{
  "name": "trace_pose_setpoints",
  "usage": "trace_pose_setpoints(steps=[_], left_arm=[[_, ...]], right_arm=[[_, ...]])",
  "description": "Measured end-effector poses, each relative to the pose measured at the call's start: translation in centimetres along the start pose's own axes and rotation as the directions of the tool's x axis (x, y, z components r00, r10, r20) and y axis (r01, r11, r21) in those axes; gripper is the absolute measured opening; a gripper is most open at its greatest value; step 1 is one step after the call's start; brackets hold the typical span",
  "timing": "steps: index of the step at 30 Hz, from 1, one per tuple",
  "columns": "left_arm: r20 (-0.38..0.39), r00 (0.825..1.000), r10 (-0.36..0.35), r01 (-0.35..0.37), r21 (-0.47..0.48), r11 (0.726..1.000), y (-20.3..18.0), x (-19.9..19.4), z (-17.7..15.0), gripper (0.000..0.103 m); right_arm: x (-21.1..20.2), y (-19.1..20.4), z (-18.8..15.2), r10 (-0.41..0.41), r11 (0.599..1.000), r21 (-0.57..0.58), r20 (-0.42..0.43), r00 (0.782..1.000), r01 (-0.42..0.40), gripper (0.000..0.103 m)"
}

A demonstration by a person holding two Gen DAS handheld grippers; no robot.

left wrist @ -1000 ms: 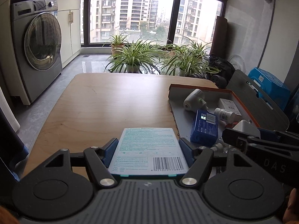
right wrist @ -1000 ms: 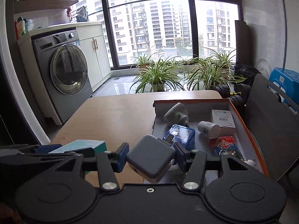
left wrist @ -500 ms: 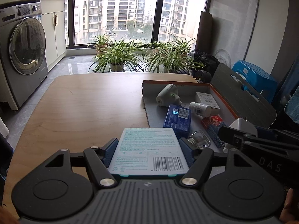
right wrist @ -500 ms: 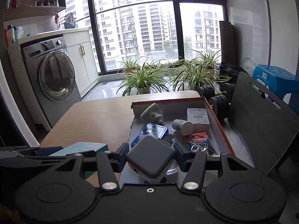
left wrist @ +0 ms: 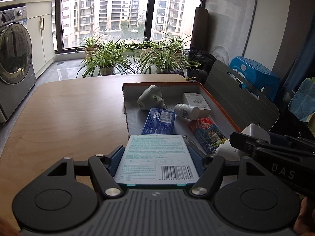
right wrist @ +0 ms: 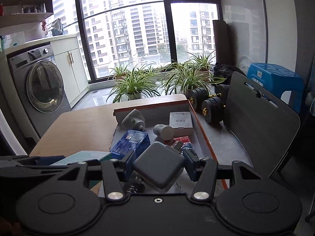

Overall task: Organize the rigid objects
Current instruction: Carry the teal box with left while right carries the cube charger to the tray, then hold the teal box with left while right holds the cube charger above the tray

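Observation:
My left gripper (left wrist: 156, 158) is shut on a flat teal bandage box (left wrist: 156, 158), held level over the near edge of an orange-rimmed cardboard tray (left wrist: 220, 106). My right gripper (right wrist: 158, 165) is shut on a grey square charger (right wrist: 158, 165) over the tray's (right wrist: 203, 135) near end; in the left wrist view the right gripper (left wrist: 254, 139) reaches in from the right with the white charger (left wrist: 254, 131) in it. Inside the tray lie a white thermometer (left wrist: 149, 98), a blue box (left wrist: 158, 121), a white pill bottle (left wrist: 186, 111), a white carton (left wrist: 195, 100) and a red-blue card pack (left wrist: 207, 132).
The tray sits on the right part of a wooden table (left wrist: 69, 114). A dark chair back (right wrist: 259, 118) stands right of it, with dumbbells (right wrist: 211, 106) and a blue stool (right wrist: 275, 80) beyond. Potted plants (left wrist: 106, 59) line the window; a washing machine (right wrist: 41, 84) stands left.
Both grippers have carried their objects to the right and forward. The tray has come closer and more central under them. Neither grip has altered.

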State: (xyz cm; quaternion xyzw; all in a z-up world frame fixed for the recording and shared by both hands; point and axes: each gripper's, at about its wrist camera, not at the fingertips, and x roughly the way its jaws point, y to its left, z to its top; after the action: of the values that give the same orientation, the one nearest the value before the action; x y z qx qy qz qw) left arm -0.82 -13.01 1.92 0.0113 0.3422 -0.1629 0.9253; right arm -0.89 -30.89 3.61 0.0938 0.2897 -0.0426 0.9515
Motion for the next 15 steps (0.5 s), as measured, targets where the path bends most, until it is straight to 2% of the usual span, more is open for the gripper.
trace_pose_setpoints(steps=[15], left_arm=[[0.001,1.0,-0.003,0.003,-0.009,1.0,-0.8,0.6,0.7,0.072]], right_arm=[[0.4,-1.2,-0.1,-0.012,1.0,0.009,-0.004,1.0,0.012,0.064]])
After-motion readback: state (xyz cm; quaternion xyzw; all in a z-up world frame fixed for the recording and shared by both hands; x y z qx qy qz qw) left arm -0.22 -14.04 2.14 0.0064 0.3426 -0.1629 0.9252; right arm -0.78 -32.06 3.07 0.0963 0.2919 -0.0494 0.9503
